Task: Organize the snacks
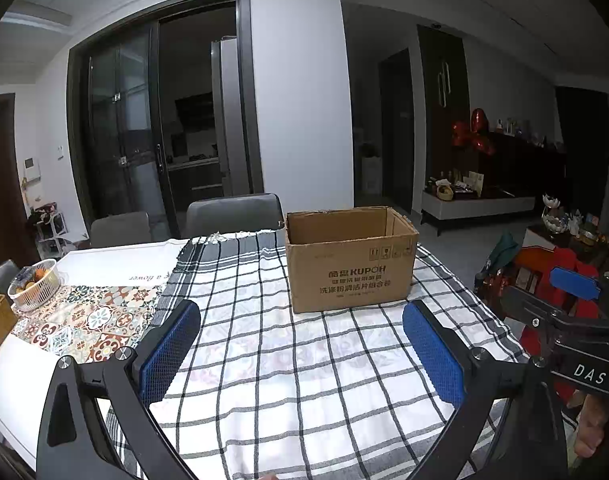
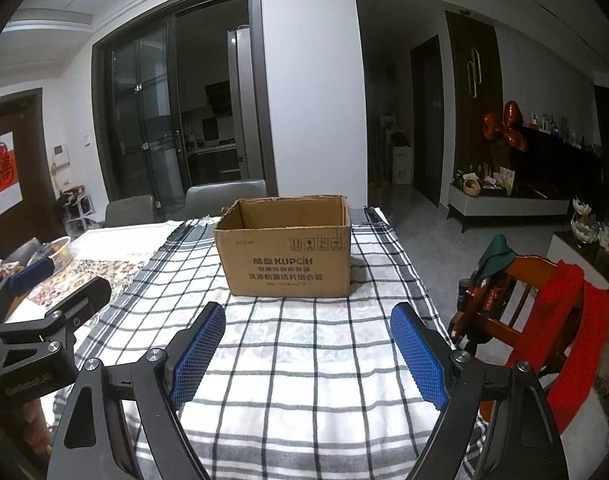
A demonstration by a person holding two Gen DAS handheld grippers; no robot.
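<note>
Before the cardboard box (image 1: 350, 258) in the left wrist view, the left gripper (image 1: 300, 354) hangs over the checked cloth (image 1: 264, 380) with fingers wide apart and nothing between them; no snacks show on the cloth, and the box's inside is hidden.

Nearer the box's front in the right wrist view, the right gripper (image 2: 308, 356) is likewise spread and empty. Whether snacks already sit inside or lie elsewhere cannot be told, so I would look over the box's rim before closing either gripper.

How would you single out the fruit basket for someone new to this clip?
Start at the dining table with the checked cloth. Left of that cloth, near the patterned tile mat, sits a white slatted basket holding fruit, unlike the plain brown cardboard box.
</note>
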